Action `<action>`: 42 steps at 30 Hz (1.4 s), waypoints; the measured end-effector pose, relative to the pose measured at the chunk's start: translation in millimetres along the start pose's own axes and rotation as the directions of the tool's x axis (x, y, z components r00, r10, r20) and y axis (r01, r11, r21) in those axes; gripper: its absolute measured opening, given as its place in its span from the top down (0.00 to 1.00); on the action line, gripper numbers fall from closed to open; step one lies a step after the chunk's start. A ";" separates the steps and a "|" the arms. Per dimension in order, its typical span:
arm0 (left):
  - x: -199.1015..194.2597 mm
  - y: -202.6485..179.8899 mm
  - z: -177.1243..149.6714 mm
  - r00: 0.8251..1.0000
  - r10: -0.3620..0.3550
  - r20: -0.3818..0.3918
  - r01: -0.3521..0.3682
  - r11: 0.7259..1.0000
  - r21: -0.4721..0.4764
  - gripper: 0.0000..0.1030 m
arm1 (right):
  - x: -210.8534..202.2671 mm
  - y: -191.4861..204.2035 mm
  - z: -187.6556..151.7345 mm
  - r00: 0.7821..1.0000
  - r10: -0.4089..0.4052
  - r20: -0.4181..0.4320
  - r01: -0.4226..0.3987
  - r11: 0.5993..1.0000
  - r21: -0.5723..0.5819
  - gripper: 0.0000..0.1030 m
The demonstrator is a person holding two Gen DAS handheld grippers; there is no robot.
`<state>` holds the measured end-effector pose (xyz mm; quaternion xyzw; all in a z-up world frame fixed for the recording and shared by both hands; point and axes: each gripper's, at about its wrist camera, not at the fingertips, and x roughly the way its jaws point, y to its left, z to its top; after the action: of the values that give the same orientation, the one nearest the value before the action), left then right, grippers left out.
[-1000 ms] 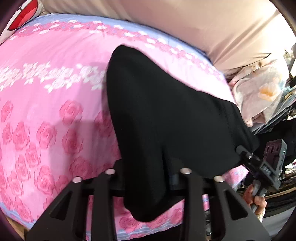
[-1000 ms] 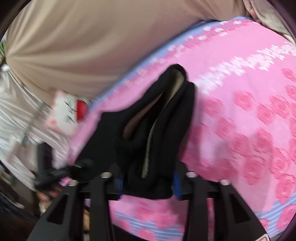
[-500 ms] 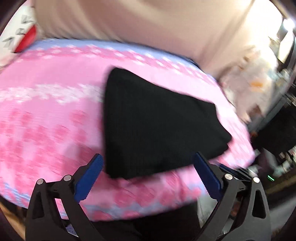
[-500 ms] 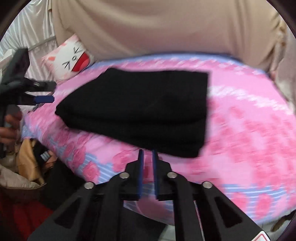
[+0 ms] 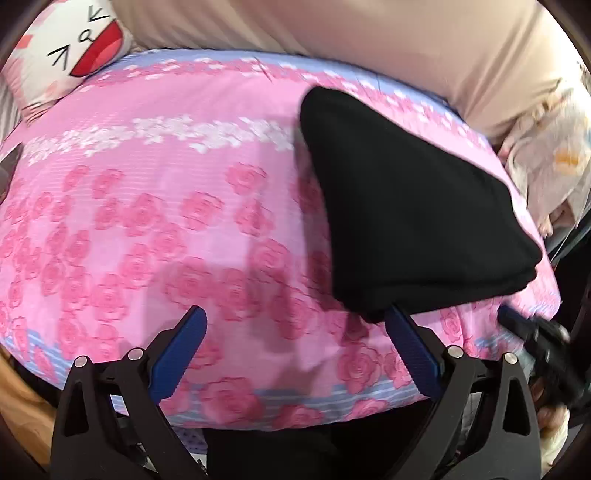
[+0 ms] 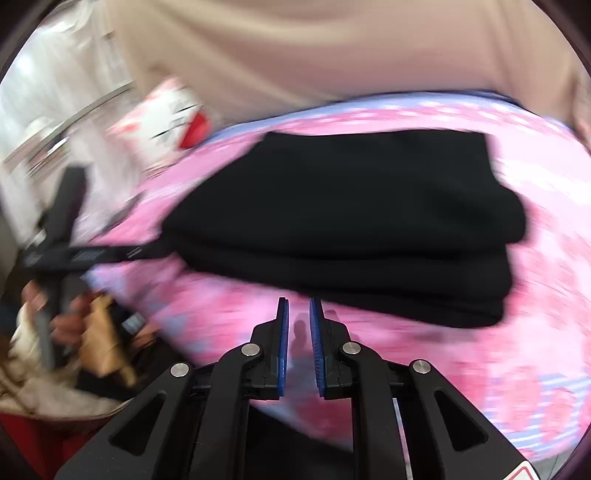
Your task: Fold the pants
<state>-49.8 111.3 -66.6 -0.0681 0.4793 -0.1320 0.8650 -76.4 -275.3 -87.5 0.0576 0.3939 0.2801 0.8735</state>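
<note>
A pink rose-printed bedsheet with lilac striped edges [image 5: 155, 229] covered the bed. A beige fabric backdrop [image 5: 369, 33] rose behind. A white cartoon-face cushion [image 5: 70, 48] lay at one corner.

Black pants [image 5: 406, 206], folded into compact stacked layers, lying flat on pink rose-print bedspread [image 5: 166, 221].

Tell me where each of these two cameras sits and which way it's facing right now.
Left wrist view: on the left tool, tilted down across the pink bedspread at the folded black pants; its wide-open blue pads frame nothing, and the right tool shows at the right edge.
Right wrist view: on the right tool, facing the pants from their layered edge; pads nearly shut, empty; the left tool and the hand holding it show at left.
Shared: pants, bedspread, cartoon pillow, beige fabric behind.
</note>
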 end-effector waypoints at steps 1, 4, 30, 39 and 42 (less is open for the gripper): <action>-4.2 5.9 1.1 1.000 0.000 0.009 0.000 1.000 -0.012 0.07 | 6.1 12.9 2.4 1.000 0.023 -0.009 -0.023 0.999 -0.024 0.83; -17.2 19.7 2.2 0.996 0.059 0.061 -0.055 0.996 -0.065 0.07 | 41.6 49.1 12.4 0.995 0.086 -0.047 -0.090 0.991 -0.096 0.75; -28.0 43.2 44.8 0.995 -0.029 0.096 0.042 0.989 -0.145 0.05 | 9.2 57.8 39.6 0.970 0.206 0.125 -0.193 0.975 -0.108 0.45; 66.7 -20.2 76.2 0.996 -0.054 -0.067 0.048 0.996 -0.079 0.04 | -33.2 -130.5 38.3 0.990 -0.092 0.110 0.022 0.856 0.516 0.22; 68.6 -18.0 78.0 0.995 -0.096 -0.040 0.091 0.990 -0.106 0.16 | -2.2 -149.3 31.8 0.996 0.009 0.088 -0.058 0.814 0.578 0.22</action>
<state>48.0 73.3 -76.4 -0.1326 0.5010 -0.1485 0.8422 11.6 -397.5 -112.4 0.3391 0.4238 0.1597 0.8245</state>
